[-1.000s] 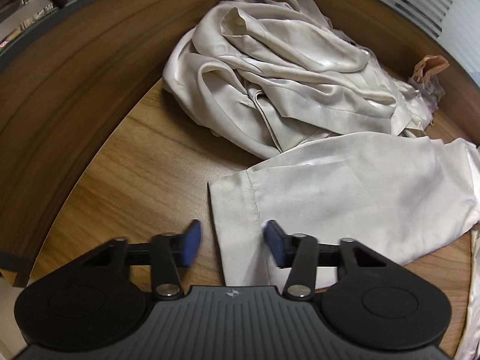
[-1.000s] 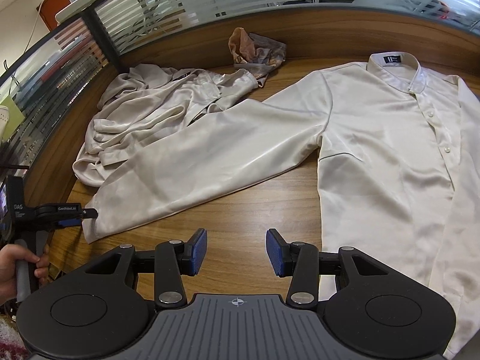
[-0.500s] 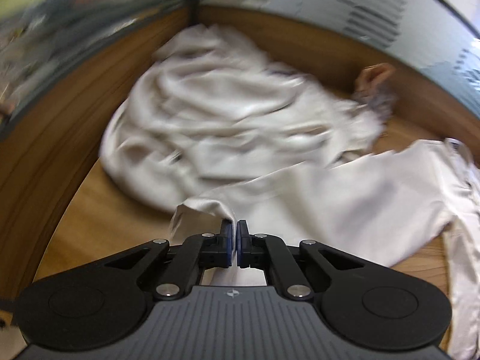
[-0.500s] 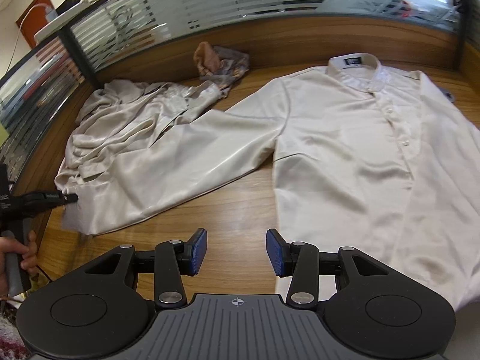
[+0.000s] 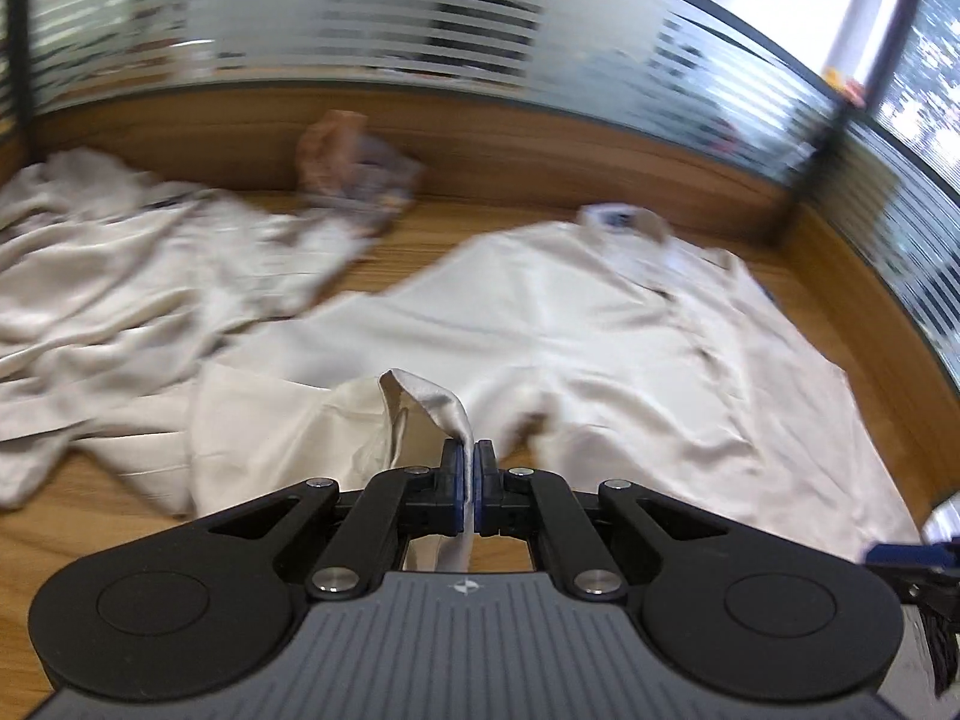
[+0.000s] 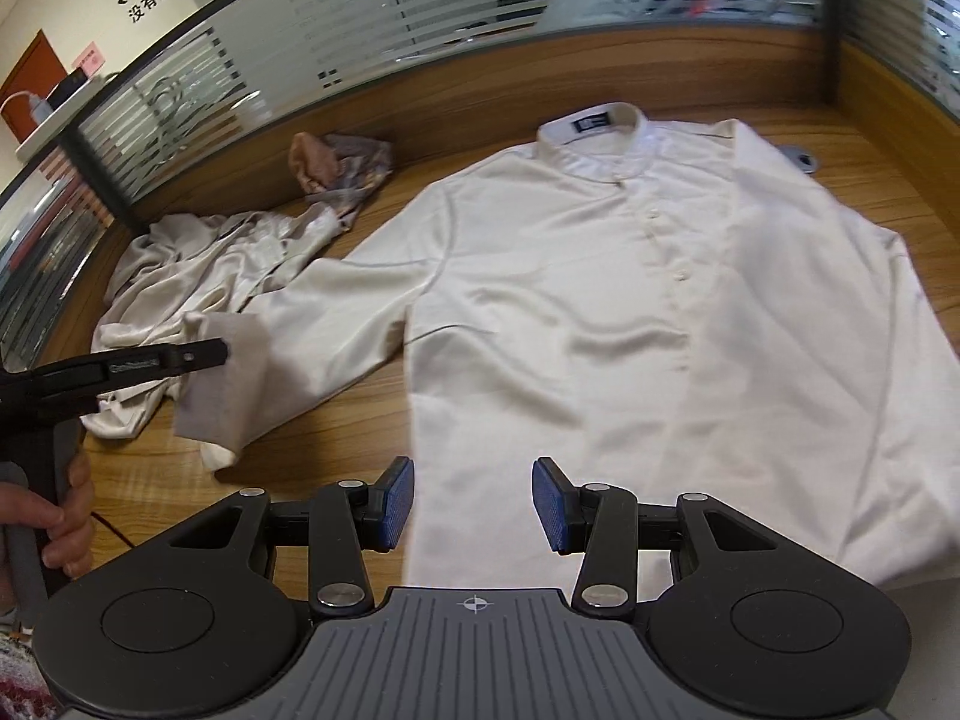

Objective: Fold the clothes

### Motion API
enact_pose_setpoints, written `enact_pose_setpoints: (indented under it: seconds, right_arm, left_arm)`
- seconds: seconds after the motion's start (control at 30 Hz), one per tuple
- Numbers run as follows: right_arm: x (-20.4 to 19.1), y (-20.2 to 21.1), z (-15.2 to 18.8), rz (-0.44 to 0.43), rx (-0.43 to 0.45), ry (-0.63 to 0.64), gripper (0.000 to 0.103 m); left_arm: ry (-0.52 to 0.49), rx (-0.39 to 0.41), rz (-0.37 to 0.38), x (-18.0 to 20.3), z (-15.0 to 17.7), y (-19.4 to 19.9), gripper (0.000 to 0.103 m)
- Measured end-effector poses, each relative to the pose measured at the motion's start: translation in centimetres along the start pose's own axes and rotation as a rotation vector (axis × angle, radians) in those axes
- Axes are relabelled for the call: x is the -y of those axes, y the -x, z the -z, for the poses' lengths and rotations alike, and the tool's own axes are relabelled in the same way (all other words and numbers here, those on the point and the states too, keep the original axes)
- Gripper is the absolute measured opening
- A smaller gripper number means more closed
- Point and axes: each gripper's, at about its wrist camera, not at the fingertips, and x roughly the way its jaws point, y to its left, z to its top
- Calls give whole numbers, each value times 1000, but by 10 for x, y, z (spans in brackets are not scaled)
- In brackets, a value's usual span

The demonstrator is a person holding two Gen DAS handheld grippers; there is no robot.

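A big wooden table (image 6: 336, 426) with a wooden wall along its back fills both views, and striped glass panels (image 6: 420, 6) stand behind it. The biggest thing on the table is a cream shirt (image 6: 660, 324). It lies flat with its buttons facing up and its collar (image 6: 594, 126) pointing to the back wall. It covers the middle and right part of the table. One long sleeve (image 6: 336, 324) reaches out to the left side, and the end of that sleeve, the cuff (image 5: 429, 399), is lifted up off the table. Left of the shirt sits a messy pile of shiny cream cloth (image 6: 192, 276), all bunched up, and the sleeve lies just beside it. Behind the pile, close to the back wall, there is a small crumpled cloth (image 6: 339, 171) in pink and grey. A small grey thing peeks out from under the shirt near the far right, but it is too hidden to tell what it is. The left gripper (image 5: 467, 471) has its blue pads pressed together, and they are pinching the cuff, which curls up over the tips. A hand (image 6: 66, 516) holds the handle of that gripper at the left edge of the right view. The right gripper (image 6: 473, 501) has its blue pads spread wide apart with nothing between them, and it hangs over the bottom edge of the shirt.
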Motion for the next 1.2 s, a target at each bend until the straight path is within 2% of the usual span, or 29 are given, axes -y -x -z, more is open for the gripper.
enact_pose_setpoints:
  seconds: [0.2, 0.23, 0.27, 0.33, 0.4, 0.53, 0.73, 0.93, 1.0, 1.2]
  right_arm:
    - [29, 1, -9, -7, -15, -8, 46]
    - [31, -1, -10, -12, -22, -8, 46]
    - [33, -3, -11, -17, -29, -7, 46]
    - [38, -7, -13, -27, -42, -7, 46]
    - [43, -11, -16, -38, -55, -6, 46]
    - [37, -31, -20, -91, -86, -3, 47]
    - [16, -81, -16, -124, -125, -18, 47]
    - [2, -122, -20, -52, -120, 25, 46]
    - [1, -132, -22, -32, -117, 34, 46]
    - [0, -154, -23, -4, -126, 66, 45]
  left_arm:
    - [-63, -63, 64, 60, 9, -27, 6]
    - [-64, -76, 72, 65, 11, -30, 10]
    - [-65, -82, 82, 67, 13, -30, 20]
    - [-69, -85, 101, 70, 16, -28, 33]
    - [-67, -81, 101, 67, 19, -21, 36]
    - [-49, -101, 61, 42, 27, -6, 36]
    - [13, -142, -50, -18, 41, 16, 40]
    - [74, -154, -135, -67, 48, 39, 40]
    - [92, -152, -153, -79, 50, 45, 45]
    - [114, -138, -191, -100, 49, 56, 46]
